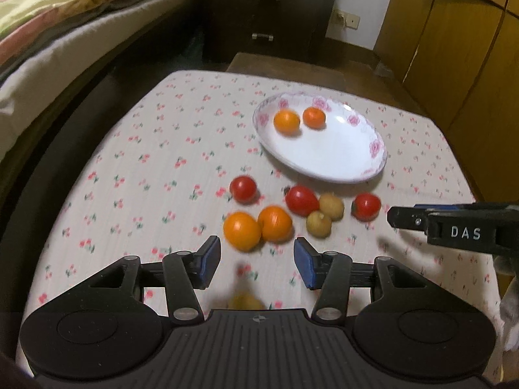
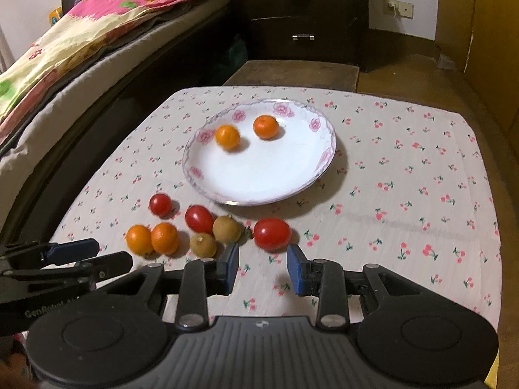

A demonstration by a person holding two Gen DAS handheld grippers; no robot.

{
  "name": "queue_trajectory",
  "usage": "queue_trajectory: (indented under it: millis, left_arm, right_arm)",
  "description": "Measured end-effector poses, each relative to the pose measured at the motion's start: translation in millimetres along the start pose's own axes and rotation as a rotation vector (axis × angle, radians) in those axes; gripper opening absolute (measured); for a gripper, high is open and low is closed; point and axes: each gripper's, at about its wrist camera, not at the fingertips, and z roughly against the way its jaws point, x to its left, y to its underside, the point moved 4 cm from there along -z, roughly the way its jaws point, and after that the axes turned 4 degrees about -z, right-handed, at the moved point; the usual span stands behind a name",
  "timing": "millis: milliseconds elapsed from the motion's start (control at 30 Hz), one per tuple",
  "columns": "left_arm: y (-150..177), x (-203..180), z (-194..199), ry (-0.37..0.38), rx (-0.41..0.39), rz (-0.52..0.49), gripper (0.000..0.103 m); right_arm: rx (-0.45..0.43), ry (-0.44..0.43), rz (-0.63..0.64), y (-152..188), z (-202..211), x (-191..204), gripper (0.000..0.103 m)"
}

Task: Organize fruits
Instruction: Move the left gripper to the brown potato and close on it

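Blue pads tip both claws, and both are spread with nothing between them. The left claw hangs just in front of two loose oranges. The right claw hangs just in front of a red tomato, with two brown fruits beside it. Farther back on the cherry-print desk sits the plate, holding two oranges already. These fruits are round, so I think a bump from a pad could roll one off the desk.
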Motion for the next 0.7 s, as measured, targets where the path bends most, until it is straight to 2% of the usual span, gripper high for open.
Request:
queue_trajectory:
  millis: [333, 700]
  left_arm:
    - [20, 1, -5, 0.001, 0.057, 0.019, 0.056]
    - [28, 3, -19, 0.008, 0.120, 0.059, 0.053]
  right_arm:
    - [0.007, -0.006, 0.002, 11, 8, 2, 0.034]
    - [0.034, -0.002, -0.004, 15, 4, 1, 0.034]
